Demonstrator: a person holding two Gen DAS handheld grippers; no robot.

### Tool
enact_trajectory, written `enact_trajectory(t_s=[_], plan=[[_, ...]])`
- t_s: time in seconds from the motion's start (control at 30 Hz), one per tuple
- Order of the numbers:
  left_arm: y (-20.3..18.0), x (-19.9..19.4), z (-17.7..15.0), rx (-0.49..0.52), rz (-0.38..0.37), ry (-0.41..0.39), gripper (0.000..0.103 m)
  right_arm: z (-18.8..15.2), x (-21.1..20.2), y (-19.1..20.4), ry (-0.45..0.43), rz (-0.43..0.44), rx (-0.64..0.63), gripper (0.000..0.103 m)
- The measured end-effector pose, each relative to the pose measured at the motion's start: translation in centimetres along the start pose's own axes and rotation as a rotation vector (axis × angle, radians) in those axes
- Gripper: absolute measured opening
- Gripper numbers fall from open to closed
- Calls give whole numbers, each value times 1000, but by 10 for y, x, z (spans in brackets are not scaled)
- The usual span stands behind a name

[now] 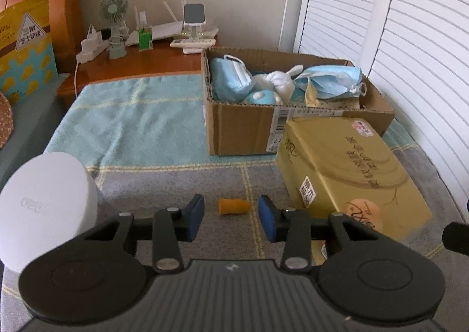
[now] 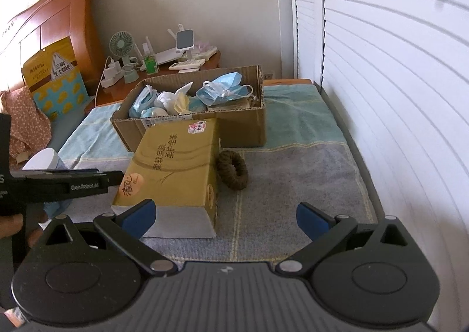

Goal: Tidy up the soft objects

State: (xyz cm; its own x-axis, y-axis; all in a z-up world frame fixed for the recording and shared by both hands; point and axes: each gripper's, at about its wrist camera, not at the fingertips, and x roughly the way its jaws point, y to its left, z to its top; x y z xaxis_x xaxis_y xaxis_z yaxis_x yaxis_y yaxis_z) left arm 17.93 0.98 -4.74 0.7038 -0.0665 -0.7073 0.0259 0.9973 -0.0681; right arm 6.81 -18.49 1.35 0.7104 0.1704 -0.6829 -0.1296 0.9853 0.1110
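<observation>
A small orange soft cone (image 1: pixel 234 206) lies on the grey part of the blanket, in the gap between the blue pads of my left gripper (image 1: pixel 231 214). The pads stand on either side of it without touching, so the gripper is open. My right gripper (image 2: pixel 227 217) is wide open over the blanket, holding nothing, with its left pad (image 2: pixel 140 214) in front of the near end of a yellow tissue pack (image 2: pixel 176 162). A brown scrunchie (image 2: pixel 234 170) lies just behind that pack. The cardboard box (image 1: pixel 243 129) holds blue face masks (image 1: pixel 331 79) and a white cloth item (image 1: pixel 278 79).
A white round container (image 1: pixel 44 208) stands close to my left finger. The yellow tissue pack (image 1: pixel 346 173) lies right of the cone. A wooden nightstand (image 1: pixel 146 62) with a fan and chargers is behind the bed. White louvred doors (image 2: pixel 381 97) run along the right edge.
</observation>
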Motion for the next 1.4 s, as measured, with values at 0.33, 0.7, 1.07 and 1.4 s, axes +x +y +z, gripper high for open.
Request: enact_trajectory(t_s=[0.33,0.7,1.07,1.4], plan=[[-2,14,1,2,14,24,35,2,8,3,19,-25,-29,103],[-3,18,1,10,23,28,33,3,8,0,17,-16,-17,103],[-3,19,2,22,10,33,24,8,5,-10,-18,-45,-10,103],[-2,20,3,15,7,34,24,16,15,-35,-51,-133,-22,90]])
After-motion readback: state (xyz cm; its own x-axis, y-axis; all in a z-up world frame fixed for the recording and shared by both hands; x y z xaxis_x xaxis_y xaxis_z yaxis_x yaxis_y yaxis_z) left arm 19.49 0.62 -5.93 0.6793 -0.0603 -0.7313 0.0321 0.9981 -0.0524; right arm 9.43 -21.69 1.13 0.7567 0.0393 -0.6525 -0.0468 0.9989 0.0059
